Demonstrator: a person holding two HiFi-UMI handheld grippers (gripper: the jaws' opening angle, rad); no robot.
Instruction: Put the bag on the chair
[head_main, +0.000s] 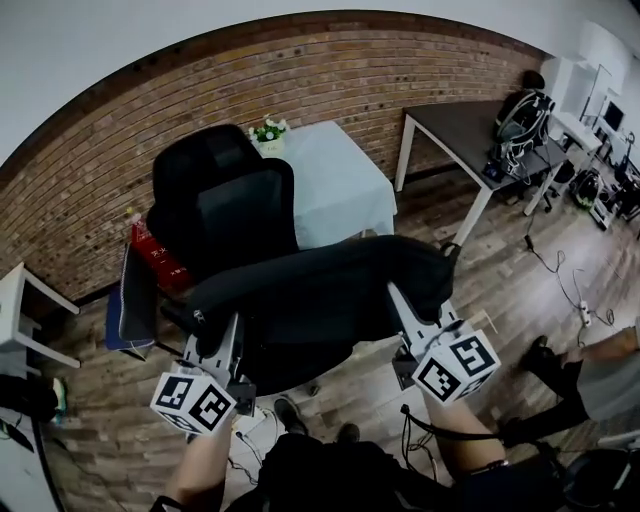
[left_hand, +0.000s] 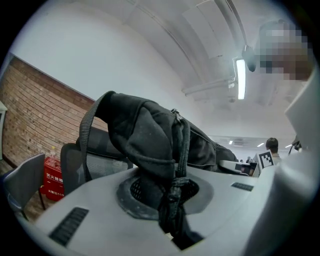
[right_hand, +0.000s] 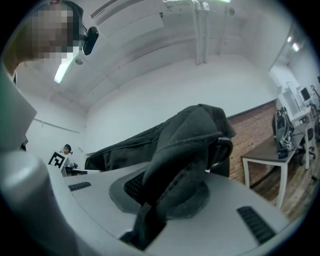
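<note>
A black soft bag hangs stretched level between my two grippers, just in front of the black office chair. My left gripper is shut on the bag's left end, where fabric and a knotted strap are pinched between the jaws. My right gripper is shut on the right end, with a fold of black fabric clamped between its jaws. In the left gripper view the chair's mesh back shows behind the bag. The chair's seat is hidden under the bag.
A table with a pale cloth and a small flower pot stands behind the chair by the brick wall. A red box and a blue-grey chair are at left. A grey desk, floor cables and a person's legs are at right.
</note>
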